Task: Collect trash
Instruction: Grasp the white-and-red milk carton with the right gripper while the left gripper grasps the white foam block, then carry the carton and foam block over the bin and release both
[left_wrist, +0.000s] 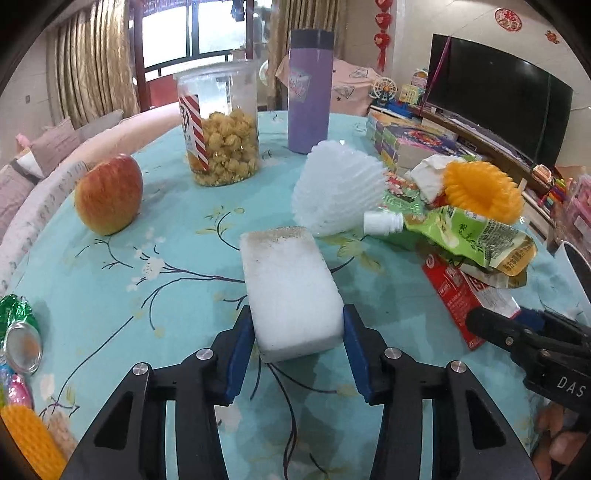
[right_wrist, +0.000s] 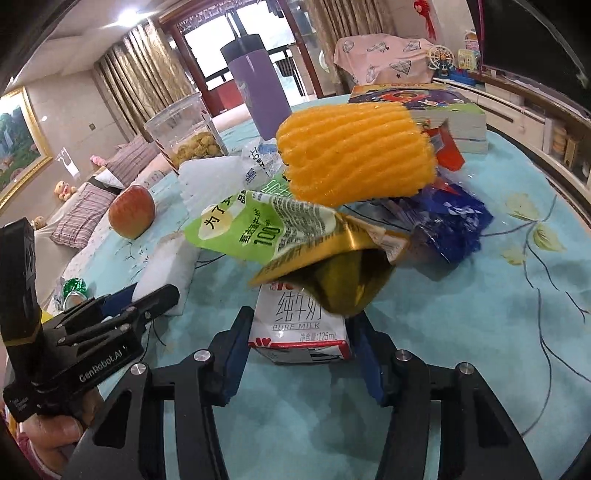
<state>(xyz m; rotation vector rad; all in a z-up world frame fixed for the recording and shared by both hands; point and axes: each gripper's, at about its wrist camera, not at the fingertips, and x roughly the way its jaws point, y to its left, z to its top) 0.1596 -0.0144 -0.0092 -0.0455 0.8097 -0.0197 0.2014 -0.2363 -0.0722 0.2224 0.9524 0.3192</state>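
My left gripper (left_wrist: 298, 332) is shut on the near end of a white foam block (left_wrist: 291, 288) that lies on the turquoise tablecloth. A trash pile sits to its right: a white foam fruit net (left_wrist: 336, 192), an orange foam net (left_wrist: 480, 190), a green pouch with a white cap (left_wrist: 461, 236) and a red carton (left_wrist: 461, 295). My right gripper (right_wrist: 299, 332) is shut on a small pure-milk carton (right_wrist: 299, 325), which lies under the green and gold pouch (right_wrist: 295, 240) and the orange net (right_wrist: 354, 151). A blue wrapper (right_wrist: 450, 225) lies to the right.
An apple (left_wrist: 109, 194), a clear jar of popcorn (left_wrist: 219, 125) and a purple flask (left_wrist: 309, 92) stand at the back of the table (left_wrist: 110, 280). Books (left_wrist: 410, 136) are stacked at the back right. Foil wrappers and a can lid (left_wrist: 22, 345) lie at the left edge.
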